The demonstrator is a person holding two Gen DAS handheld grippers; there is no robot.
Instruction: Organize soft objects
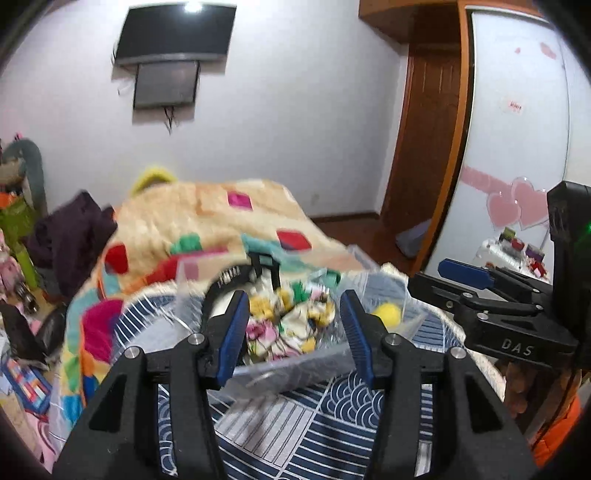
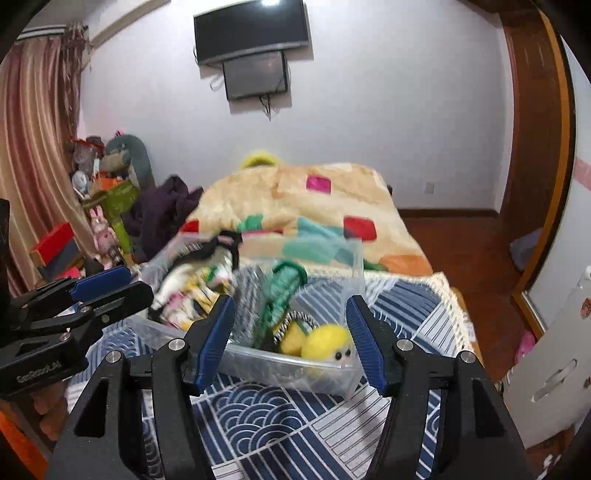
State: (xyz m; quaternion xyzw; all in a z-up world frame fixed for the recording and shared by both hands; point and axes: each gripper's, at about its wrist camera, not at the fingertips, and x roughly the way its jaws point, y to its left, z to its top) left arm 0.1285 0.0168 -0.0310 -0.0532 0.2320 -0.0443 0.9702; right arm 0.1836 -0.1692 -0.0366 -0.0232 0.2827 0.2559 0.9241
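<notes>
Room: a bedroom with a dark screen (image 2: 251, 33) on the far white wall and a bed under a patchwork blanket (image 2: 314, 199); nearer lies a navy wave-pattern cloth (image 2: 258, 417).
Left gripper (image 1: 295, 332): jaws spread wide, nothing between them, held just short of the near wall of the bin.
Right gripper (image 2: 291, 336): likewise wide open and empty, at the bin's near wall; the two tools sit side by side.
Clear plastic bin (image 2: 280, 363): stands on the navy cloth, well filled.
Contents: a yellow plush ball with black eyes (image 2: 328, 345) in the near right corner, a green knitted piece (image 2: 284, 291) in the middle, floral fabric (image 1: 291, 325) to the left, something black (image 2: 218, 245) at the far side.
Done, as I judge it: most soft things look gathered in the bin.
Left: no loose soft item shows on the cloth near the bin; the dark garment (image 2: 162, 210) far left on the bed may remain.
Blur: the bin's far edge is smeared, so finer detail cannot be told.
</notes>
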